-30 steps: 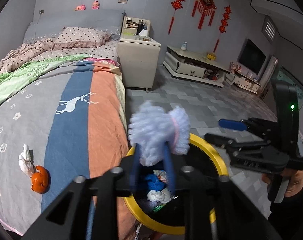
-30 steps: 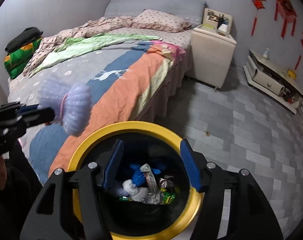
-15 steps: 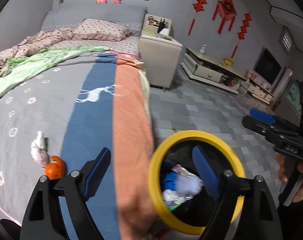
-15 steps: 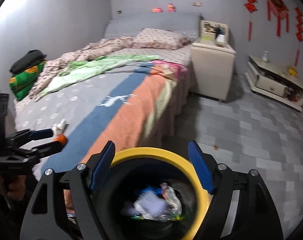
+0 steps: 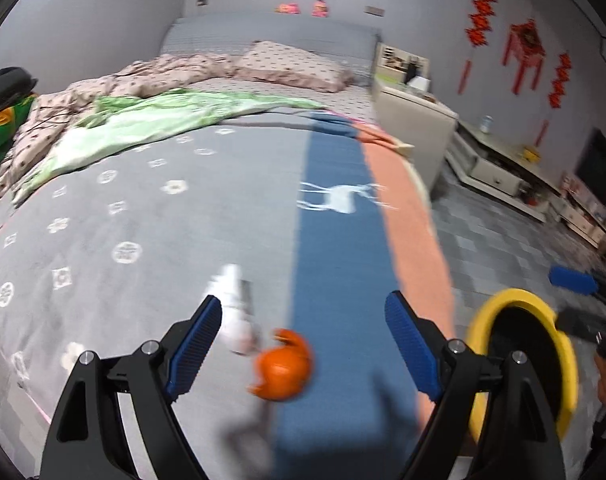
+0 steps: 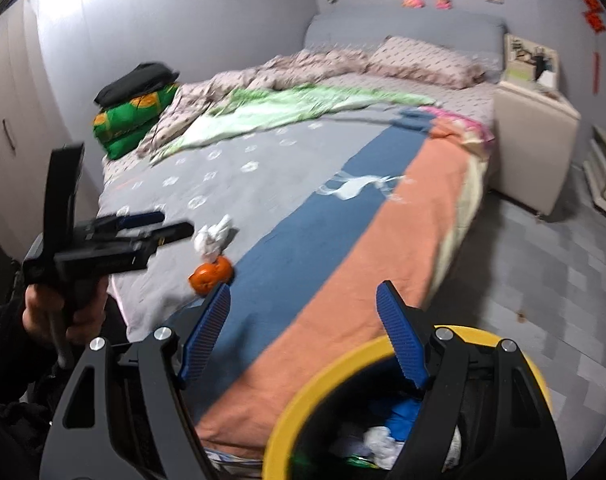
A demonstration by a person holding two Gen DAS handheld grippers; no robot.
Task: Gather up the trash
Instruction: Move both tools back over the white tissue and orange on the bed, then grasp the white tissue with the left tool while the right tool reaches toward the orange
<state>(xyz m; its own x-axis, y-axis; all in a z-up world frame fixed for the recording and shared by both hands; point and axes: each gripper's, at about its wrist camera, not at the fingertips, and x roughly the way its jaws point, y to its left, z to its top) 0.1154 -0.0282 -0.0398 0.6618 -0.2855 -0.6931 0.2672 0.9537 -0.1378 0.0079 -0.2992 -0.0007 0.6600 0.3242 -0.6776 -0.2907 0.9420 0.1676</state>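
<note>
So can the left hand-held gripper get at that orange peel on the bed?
Probably yes: the left hand-held gripper is open, the orange peel lies between its fingers, and only the crumpled tissue crowds it.

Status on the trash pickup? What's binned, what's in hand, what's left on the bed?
Done: the yellow-rimmed bin already holds several pieces, white crumpled paper and something blue among them. In hand: nothing; left tool and right tool are both open and empty. Left: orange peel and crumpled white tissue lie on the grey bedspread, the left tool aimed at them.
</note>
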